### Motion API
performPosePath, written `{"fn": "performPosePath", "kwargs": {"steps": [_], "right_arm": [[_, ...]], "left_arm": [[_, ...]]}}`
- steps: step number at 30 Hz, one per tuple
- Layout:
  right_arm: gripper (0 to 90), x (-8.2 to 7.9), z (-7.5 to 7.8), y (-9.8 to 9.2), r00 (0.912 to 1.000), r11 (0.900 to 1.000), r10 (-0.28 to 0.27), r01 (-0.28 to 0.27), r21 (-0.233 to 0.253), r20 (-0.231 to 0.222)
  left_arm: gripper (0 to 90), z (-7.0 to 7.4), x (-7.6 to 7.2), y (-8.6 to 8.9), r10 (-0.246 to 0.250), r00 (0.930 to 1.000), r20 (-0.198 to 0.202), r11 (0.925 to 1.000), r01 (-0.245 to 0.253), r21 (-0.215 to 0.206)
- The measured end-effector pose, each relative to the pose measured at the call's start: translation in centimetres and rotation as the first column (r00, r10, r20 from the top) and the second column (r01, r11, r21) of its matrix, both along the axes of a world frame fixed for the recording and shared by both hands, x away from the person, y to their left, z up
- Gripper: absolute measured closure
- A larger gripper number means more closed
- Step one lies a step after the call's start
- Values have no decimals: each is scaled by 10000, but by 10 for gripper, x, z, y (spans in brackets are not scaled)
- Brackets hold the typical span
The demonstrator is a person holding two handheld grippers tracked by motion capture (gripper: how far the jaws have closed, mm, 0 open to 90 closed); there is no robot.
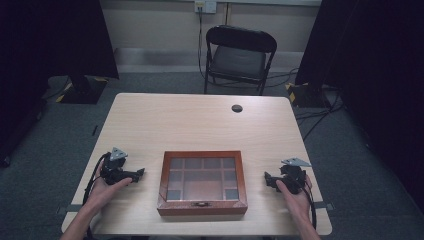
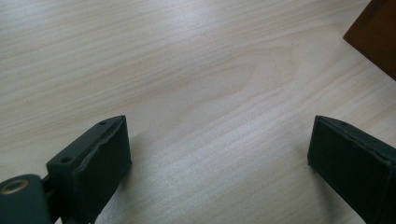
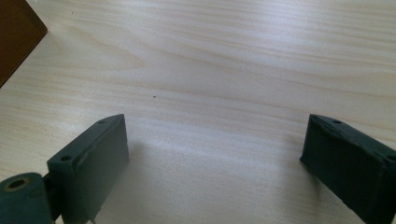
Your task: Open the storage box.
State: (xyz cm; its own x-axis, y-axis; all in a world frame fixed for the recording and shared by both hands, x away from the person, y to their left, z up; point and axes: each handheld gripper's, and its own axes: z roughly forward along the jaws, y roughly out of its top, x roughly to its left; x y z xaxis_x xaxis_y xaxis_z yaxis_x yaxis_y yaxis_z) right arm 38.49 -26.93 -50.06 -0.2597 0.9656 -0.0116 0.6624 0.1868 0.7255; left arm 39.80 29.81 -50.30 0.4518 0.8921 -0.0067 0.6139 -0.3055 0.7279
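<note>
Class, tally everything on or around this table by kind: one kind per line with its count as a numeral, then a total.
Wooden box with glass lid: 1
Grippers, left gripper and right gripper, both open: 2
Table: 1
Folding chair: 1
Round dark grommet in the tabletop: 1
Total: 6

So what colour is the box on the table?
Reddish-brown wood box with a glass lid, clearest in the high view.

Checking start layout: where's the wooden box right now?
In the high view the wooden box sits closed on the table at its near edge, centred between the left gripper and right gripper, touching neither.
</note>
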Motion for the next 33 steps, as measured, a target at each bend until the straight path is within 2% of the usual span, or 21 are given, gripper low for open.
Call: {"fn": "performPosePath", "kwargs": {"steps": [4, 7, 10, 11, 13, 14, 16, 19, 20, 21, 22, 23, 25, 26, 27, 28, 29, 31, 32, 33], "right_arm": [[73, 0, 0, 0, 10000, 10000, 50, -50, 10, -13], [166, -2, 1, 2, 9992, 9993, 365, -366, 77, 147], [186, -2, 3, 4, 9986, 9985, 531, -532, 97, 73], [270, -3, 5, 6, 9963, 9963, 855, -855, 15, -25], [288, -4, 6, 6, 9952, 9950, 977, -976, 196, -65], [280, -4, 9, 6, 9922, 9910, 1219, -1202, 589, -254], [282, -5, 10, 7, 9901, 9887, 1362, -1336, 685, -339], [339, -7, 18, 12, 9800, 9751, 1973, -1934, 1086, -261], [339, -7, 18, 12, 9800, 9751, 1973, -1934, 1086, -261], [331, -9, 24, 17, 9748, 9681, 2228, -2206, 1186, -54], [331, -9, 24, 17, 9748, 9681, 2228, -2206, 1186, -54], [335, -11, 26, 20, 9703, 9620, 2417, -2408, 1286, 90], [365, -14, 33, 29, 9518, 9430, 3058, -3063, 1300, 243], [365, -14, 33, 29, 9518, 9430, 3058, -3063, 1300, 243], [365, -14, 35, 31, 9469, 9372, 3204, -3210, 1365, 270], [392, -16, 39, 34, 9366, 9224, 3485, -3497, 1639, 371], [392, -16, 39, 34, 9366, 9224, 3485, -3497, 1639, 371], [415, -18, 46, 38, 9221, 9018, 3824, -3863, 1939, 588], [415, -18, 46, 38, 9221, 9018, 3824, -3863, 1939, 588], [425, -20, 49, 39, 9160, 8936, 3954, -4008, 2019, 685]], "left_arm": [[53, 0, 0, 1, -95, 10000, -17, 10000, 95, 15], [53, 0, 0, 1, -114, 9999, -17, 9999, 114, 20], [53, 0, 0, 1, -114, 9999, -15, 9999, 114, 13], [53, 0, 0, 1, -116, 9999, -16, 9999, 116, 15], [54, 0, 0, 1, -113, 9999, -18, 9999, 113, 11], [53, 0, 0, 1, -113, 9999, -18, 9999, 113, 13], [53, 0, 0, 1, -112, 9999, -15, 9999, 112, 17], [53, 0, 0, 1, -114, 9999, -18, 9999, 114, 12], [54, 0, 0, 1, -114, 9999, -18, 9999, 114, 12], [53, 0, 0, 1, -109, 9999, -15, 9999, 109, 10], [53, 0, 0, 1, -116, 9999, -17, 9999, 116, 18], [54, 0, 0, 1, -117, 9999, -18, 9999, 117, 17], [53, 0, 0, 1, -131, 9999, -26, 9999, 131, 37], [53, 0, 0, 1, -131, 9999, -26, 9999, 131, 37], [53, 0, 0, 1, -129, 9999, -24, 9999, 129, 35], [53, 0, 0, 1, -129, 9999, -25, 9999, 129, 39], [53, 0, 0, 1, -129, 9999, -28, 9999, 129, 39], [53, 0, 0, 1, -131, 9999, -25, 9999, 131, 41], [53, 0, 0, 1, -130, 9999, -24, 9999, 130, 38], [53, 0, 0, 1, -128, 9999, -24, 9999, 128, 37]]}}
